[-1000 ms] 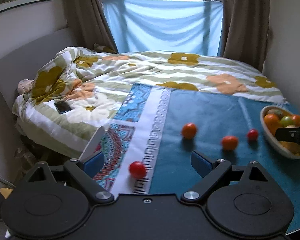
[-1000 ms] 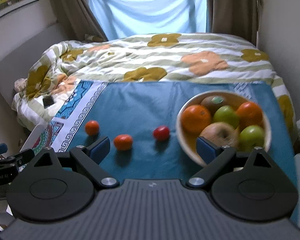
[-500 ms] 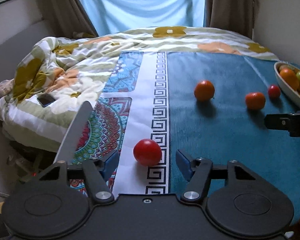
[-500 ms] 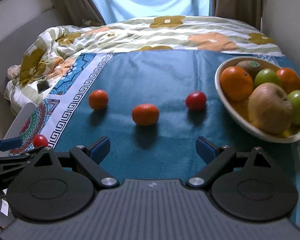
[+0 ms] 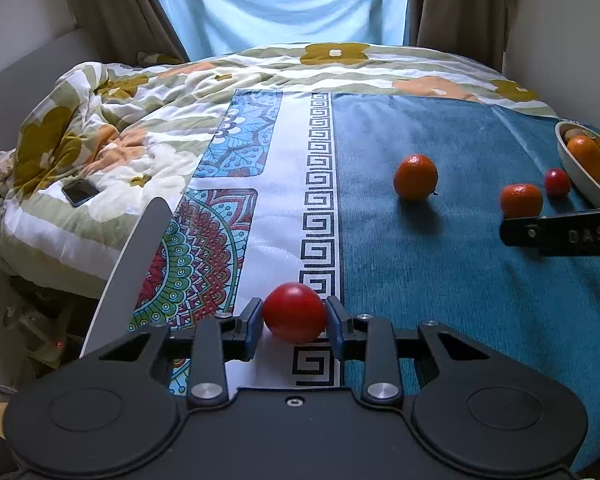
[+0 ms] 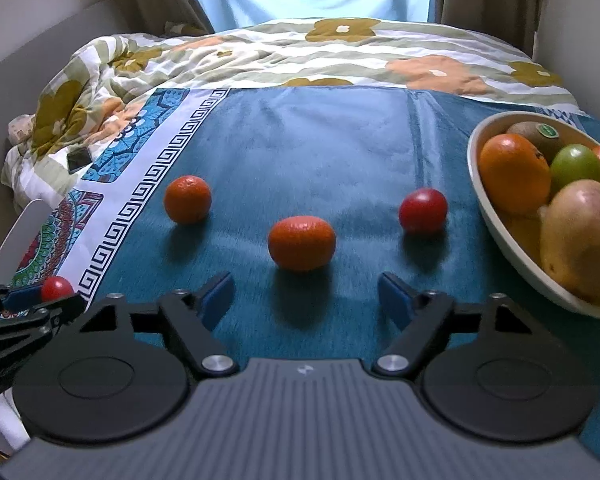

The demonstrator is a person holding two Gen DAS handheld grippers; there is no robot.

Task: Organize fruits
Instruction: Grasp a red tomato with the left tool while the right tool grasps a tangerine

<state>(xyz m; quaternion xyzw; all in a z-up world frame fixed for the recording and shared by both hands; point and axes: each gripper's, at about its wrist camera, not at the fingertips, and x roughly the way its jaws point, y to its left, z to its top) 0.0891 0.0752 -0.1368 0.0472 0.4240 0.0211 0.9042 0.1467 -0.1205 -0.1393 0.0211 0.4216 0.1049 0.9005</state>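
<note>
My left gripper [image 5: 295, 326] has its jaws clamped on a small round red tomato [image 5: 295, 313], the blue pads pressing it from both sides; it sits low on the white, key-patterned border of the teal cloth [image 5: 440, 272] that covers the tabletop, just beside the colourful mandala print. My right gripper [image 6: 306, 298] has jaws that have just been closing yet stand apart with nothing between them, hovering over the teal cloth just short of a squat orange mandarin [image 6: 302, 242]. To the left of that one lies a rounder orange mandarin [image 6: 187, 199], and to its right a second small red tomato [image 6: 423, 210], all three apart from one another on the cloth. Near the second tomato, at the right edge, stands a cream oval bowl [image 6: 496, 220] holding a large orange [image 6: 514, 172], a brown kiwi with a green sticker [image 6: 534, 133], a green apple [image 6: 576, 166] and a yellowish pear-like fruit [image 6: 580, 236]. In the right wrist view my left gripper shows at the lower left with its tomato. Beyond the tabletop is a bed with a floral quilt [image 5: 148, 120], and a dark phone [image 5: 80, 193] lies on it.
</note>
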